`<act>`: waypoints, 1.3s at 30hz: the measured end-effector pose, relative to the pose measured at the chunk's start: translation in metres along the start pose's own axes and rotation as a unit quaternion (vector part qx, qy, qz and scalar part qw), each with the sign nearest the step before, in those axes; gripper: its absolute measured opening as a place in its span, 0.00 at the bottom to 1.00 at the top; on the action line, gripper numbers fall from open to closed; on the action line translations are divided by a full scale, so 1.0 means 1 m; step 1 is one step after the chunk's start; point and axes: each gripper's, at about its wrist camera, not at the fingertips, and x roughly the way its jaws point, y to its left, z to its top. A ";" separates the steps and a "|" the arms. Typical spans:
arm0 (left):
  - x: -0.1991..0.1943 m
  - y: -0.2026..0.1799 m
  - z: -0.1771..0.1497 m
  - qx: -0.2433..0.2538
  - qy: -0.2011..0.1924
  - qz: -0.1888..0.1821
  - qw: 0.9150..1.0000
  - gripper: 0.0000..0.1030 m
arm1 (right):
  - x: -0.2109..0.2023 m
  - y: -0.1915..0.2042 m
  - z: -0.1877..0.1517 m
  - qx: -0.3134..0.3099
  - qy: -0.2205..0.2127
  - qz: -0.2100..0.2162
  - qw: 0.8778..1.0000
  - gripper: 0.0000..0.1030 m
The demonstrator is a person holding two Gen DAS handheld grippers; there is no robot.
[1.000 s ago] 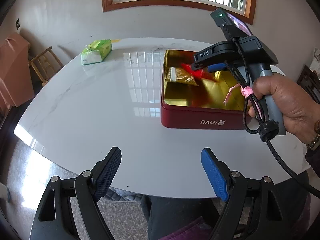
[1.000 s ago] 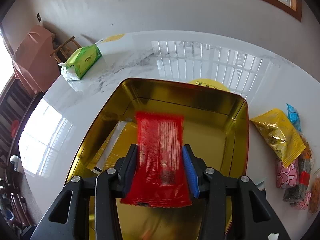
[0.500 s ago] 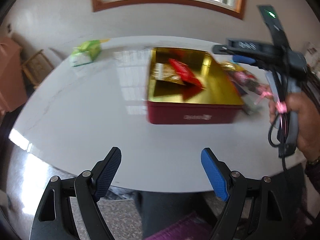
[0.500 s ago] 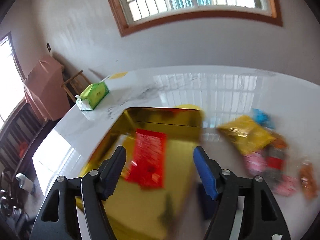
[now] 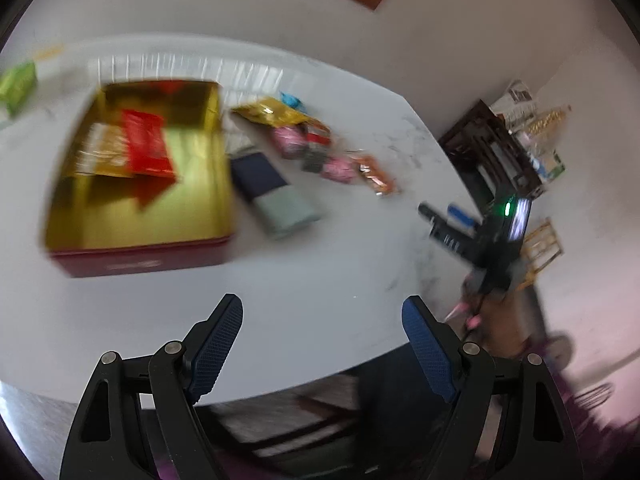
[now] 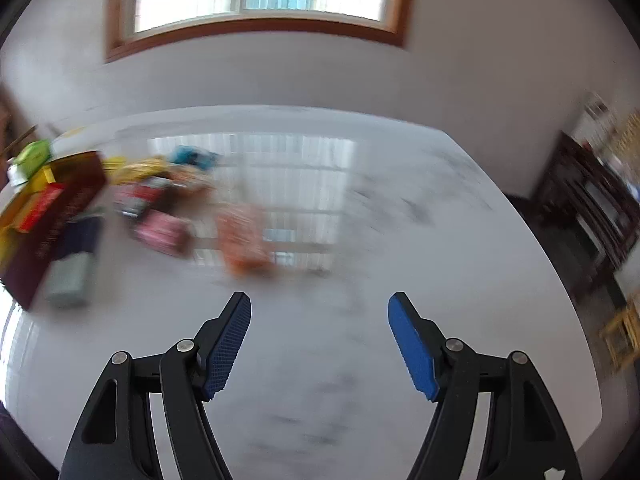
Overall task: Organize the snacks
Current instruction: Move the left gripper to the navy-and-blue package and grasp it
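A red tin (image 5: 144, 258) with a gold inside stands on the white table (image 5: 320, 280). In it lie a red packet (image 5: 146, 148) and a gold packet (image 5: 102, 152). Loose snacks lie right of the tin: a gold bag (image 5: 268, 114), pink packets (image 5: 338, 168) and an orange packet (image 5: 376, 176). My left gripper (image 5: 322, 346) is open and empty over the near table edge. My right gripper (image 6: 320, 340) is open and empty over bare table, right of the snacks; it also shows in the left wrist view (image 5: 452, 220). The orange packet (image 6: 244, 240) is the nearest snack to it.
A dark blue and grey box (image 5: 276, 196) lies beside the tin. A green tissue pack (image 5: 16, 84) sits at the far left. A dark wooden shelf (image 5: 504, 152) stands beyond the table's right edge. Both views are blurred by motion.
My right gripper let go of the red packet in the tin, opened and swung right, away from the tin. My left gripper turned right, so the loose snacks came into view.
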 end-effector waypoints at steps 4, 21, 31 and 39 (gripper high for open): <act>0.037 -0.015 0.039 -0.046 0.024 0.015 0.999 0.80 | 0.011 -0.024 -0.017 0.044 0.021 0.012 0.999 0.67; 0.138 0.015 0.104 -0.175 0.063 0.137 0.973 0.80 | 0.003 -0.053 -0.027 0.118 -0.015 0.116 0.986 0.73; 0.159 0.005 0.116 -0.160 0.056 0.214 0.962 0.80 | 0.003 -0.058 -0.030 0.134 -0.019 0.141 0.981 0.73; 0.174 -0.021 0.115 -0.117 0.065 0.226 0.965 0.80 | 0.005 -0.061 -0.030 0.142 -0.015 0.150 0.978 0.77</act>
